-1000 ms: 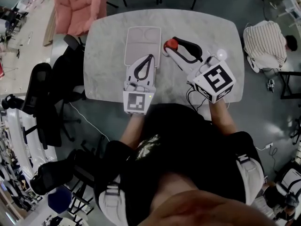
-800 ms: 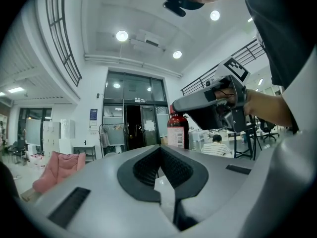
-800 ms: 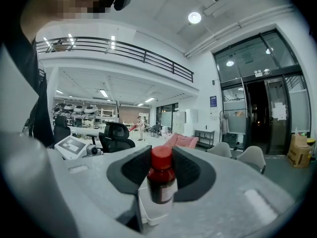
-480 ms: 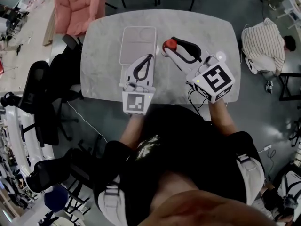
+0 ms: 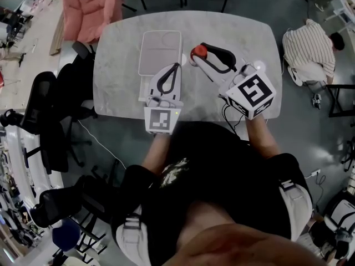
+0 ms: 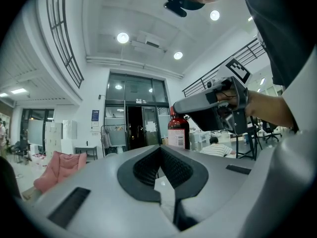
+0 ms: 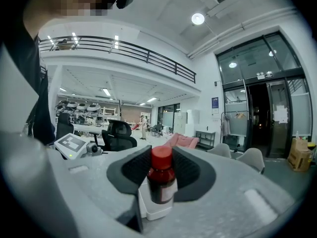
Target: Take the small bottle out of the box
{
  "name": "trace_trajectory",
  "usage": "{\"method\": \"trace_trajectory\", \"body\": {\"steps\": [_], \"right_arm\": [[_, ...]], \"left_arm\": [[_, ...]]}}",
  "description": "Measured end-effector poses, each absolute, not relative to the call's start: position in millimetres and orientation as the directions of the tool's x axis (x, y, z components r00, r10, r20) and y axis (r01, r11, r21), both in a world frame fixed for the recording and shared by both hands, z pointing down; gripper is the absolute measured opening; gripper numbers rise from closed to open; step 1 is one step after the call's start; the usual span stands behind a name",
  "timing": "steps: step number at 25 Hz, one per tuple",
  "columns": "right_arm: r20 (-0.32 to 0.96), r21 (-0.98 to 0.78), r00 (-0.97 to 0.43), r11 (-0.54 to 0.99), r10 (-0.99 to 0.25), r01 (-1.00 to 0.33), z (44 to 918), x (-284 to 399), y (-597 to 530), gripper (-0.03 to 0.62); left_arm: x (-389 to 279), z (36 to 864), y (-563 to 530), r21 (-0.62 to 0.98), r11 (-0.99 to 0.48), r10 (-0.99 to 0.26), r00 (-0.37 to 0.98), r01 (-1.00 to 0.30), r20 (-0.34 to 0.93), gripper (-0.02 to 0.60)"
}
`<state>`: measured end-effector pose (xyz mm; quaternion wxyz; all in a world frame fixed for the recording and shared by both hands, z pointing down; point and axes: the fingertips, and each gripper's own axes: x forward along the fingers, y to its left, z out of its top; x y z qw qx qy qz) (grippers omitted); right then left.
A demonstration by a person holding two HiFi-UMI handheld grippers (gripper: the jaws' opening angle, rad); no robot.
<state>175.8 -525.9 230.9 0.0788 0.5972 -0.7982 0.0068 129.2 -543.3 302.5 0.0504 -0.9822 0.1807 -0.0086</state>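
Right gripper (image 5: pixel 198 54) has it! The jaws are clamped on the small bottle (image 7: pixel 160 182), partly closed around its dark body, and the red cap (image 7: pixel 161 157) pokes up between the pads. The bottle is upright and clear of the white box (image 5: pixel 160 51), sitting just beside it at the box's 3 o'clock over the pale table (image 5: pixel 238 32). The left gripper (image 5: pixel 176 66) hangs at the box's 6 o'clock with its tips pressed together and nothing in them. From the left gripper view, the bottle shows at 1 o'clock.
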Motion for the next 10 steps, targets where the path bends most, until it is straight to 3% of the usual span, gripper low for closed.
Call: {"method": "trace_trajectory", "body": {"steps": [10], "right_arm": [[0.124,0.084,-0.25,0.261,-0.96,-0.962,223,169,-532,0.121]], "left_arm": [[123,294,-556,-0.106,-0.935,-0.341,0.94,-0.339,0.003,0.012]]}}
